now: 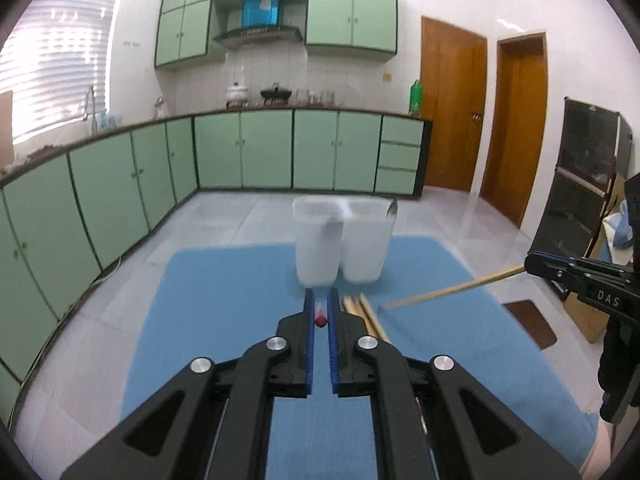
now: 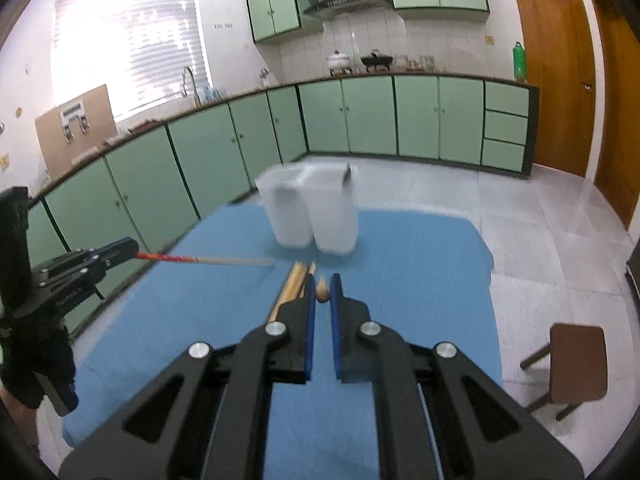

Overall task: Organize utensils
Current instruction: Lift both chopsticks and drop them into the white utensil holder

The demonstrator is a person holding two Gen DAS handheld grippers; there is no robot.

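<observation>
My left gripper (image 1: 321,304) is shut on a red-ended chopstick (image 1: 321,319), seen end-on; from the right wrist view the same gripper (image 2: 130,250) holds it level, with the chopstick (image 2: 208,259) pointing right above the blue mat. My right gripper (image 2: 324,284) is shut on a plain wooden chopstick (image 2: 322,294); in the left wrist view that gripper (image 1: 532,264) holds the chopstick (image 1: 452,289) pointing left. Several wooden chopsticks (image 1: 366,314) lie on the mat, also in the right wrist view (image 2: 294,284). A white two-compartment holder (image 1: 342,240) stands beyond, a metal utensil tip (image 1: 392,208) in its right compartment.
The blue mat (image 1: 224,320) covers a table. A brown stool (image 2: 576,364) stands on the tiled floor to the right. Green cabinets (image 1: 120,184) line the left and far walls. A dark glass-fronted cabinet (image 1: 584,184) stands at right.
</observation>
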